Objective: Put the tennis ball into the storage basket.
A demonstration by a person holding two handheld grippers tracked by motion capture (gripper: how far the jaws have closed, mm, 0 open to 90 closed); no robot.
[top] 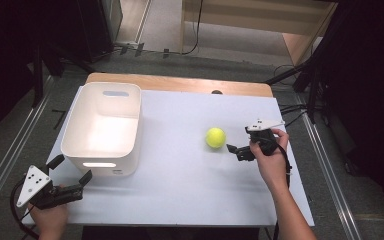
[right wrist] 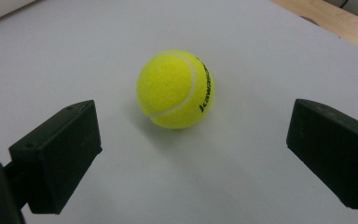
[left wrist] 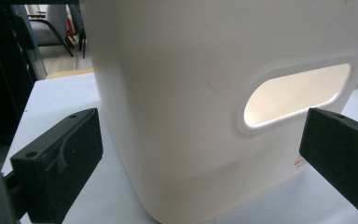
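Note:
A yellow tennis ball (top: 215, 137) lies on the white table top, right of centre. My right gripper (top: 239, 141) sits just right of it, open and aimed at it; in the right gripper view the ball (right wrist: 175, 88) rests a short way ahead of the open right gripper (right wrist: 196, 140), touching neither jaw. A white plastic bin (top: 130, 145) with handle slots stands at the left. My left gripper (top: 71, 168) is open at the bin's near left corner. The left gripper view has the bin wall (left wrist: 182, 93) close ahead of the open left gripper (left wrist: 205, 158).
The table top (top: 180, 175) has a wooden strip (top: 180, 84) along its far edge. Beyond and beside it are floor, metal rails (top: 10, 150) and cables. Dark equipment stands at the back left and right.

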